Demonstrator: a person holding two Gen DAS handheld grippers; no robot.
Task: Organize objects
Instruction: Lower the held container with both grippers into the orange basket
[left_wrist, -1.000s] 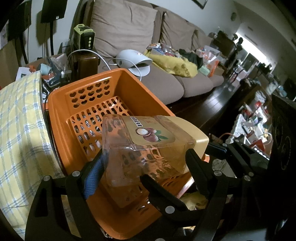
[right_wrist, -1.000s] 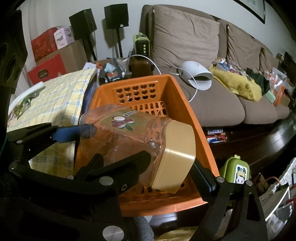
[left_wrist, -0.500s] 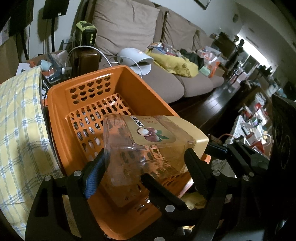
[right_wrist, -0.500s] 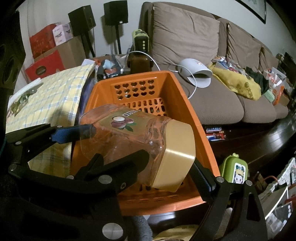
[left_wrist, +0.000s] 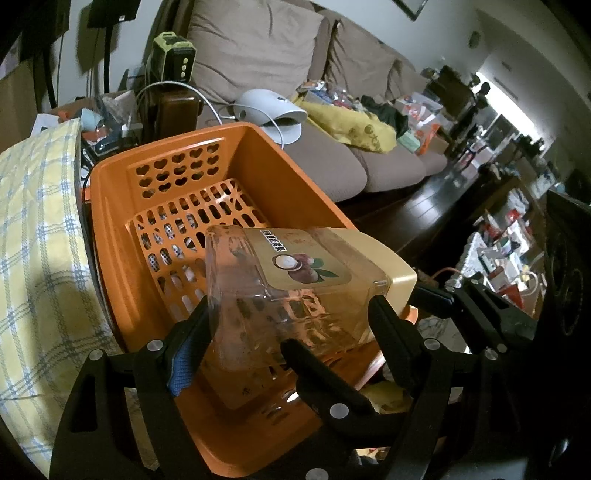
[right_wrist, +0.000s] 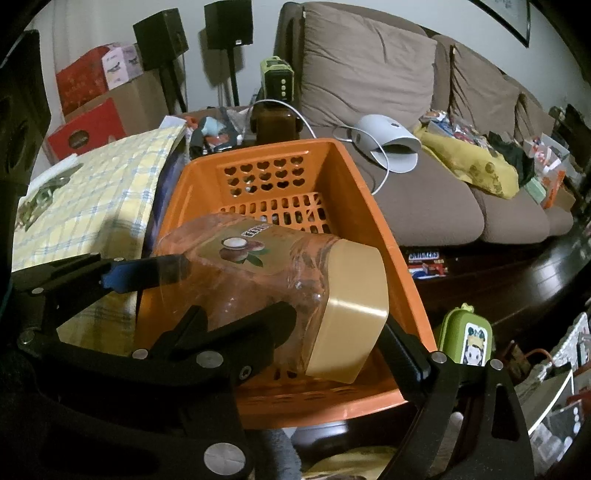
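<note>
In the left wrist view, the left gripper (left_wrist: 288, 325) is clamping the clear jar (left_wrist: 295, 291) across its body, jaws spread wide around it, holding it tilted above the orange basket (left_wrist: 122, 206). Compared with a second ago, nothing is shifting.

In the right wrist view, the right gripper (right_wrist: 255, 302) is bracketing the same jar, one finger at its base, the other by the tan lid (right_wrist: 347, 314). Lowering seems the remaining step.

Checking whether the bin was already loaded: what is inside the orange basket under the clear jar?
The orange basket shows only bare slotted floor behind the clear jar. The left gripper holds the jar over it; the floor directly beneath is blocked from view.
</note>
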